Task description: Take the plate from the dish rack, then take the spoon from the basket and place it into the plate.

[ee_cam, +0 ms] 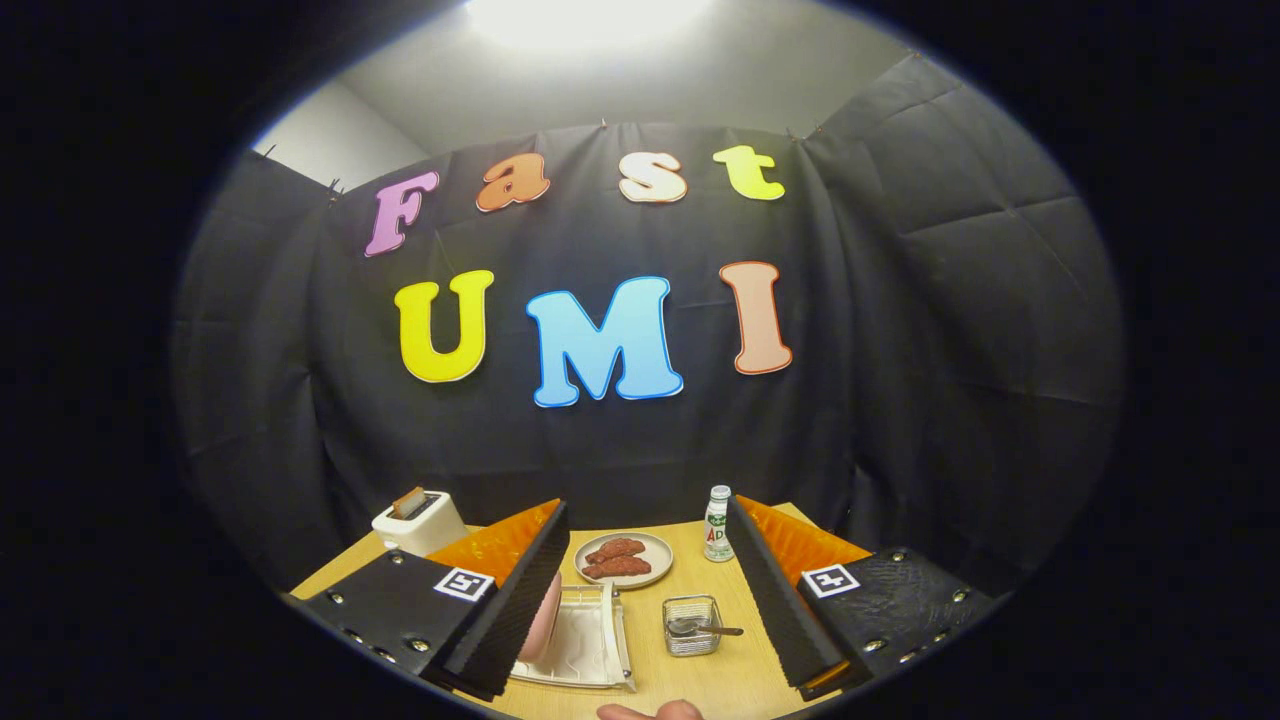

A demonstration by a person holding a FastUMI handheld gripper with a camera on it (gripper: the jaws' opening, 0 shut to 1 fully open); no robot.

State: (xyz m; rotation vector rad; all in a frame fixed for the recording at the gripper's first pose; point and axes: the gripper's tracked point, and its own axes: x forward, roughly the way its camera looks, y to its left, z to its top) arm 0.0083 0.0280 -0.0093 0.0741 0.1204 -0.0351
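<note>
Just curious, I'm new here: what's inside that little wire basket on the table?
A metal spoon lies inside the small wire mesh basket, its handle poking out over the rim. The basket's floor beneath the bowl is covered. The gripper has its jaws open, apart from it.

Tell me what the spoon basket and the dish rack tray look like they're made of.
The basket looks like fine metal wire mesh, see-through with a shiny rim. The dish rack tray looks like glossy white moulded plastic with ribs. The open gripper holds nothing.
</note>
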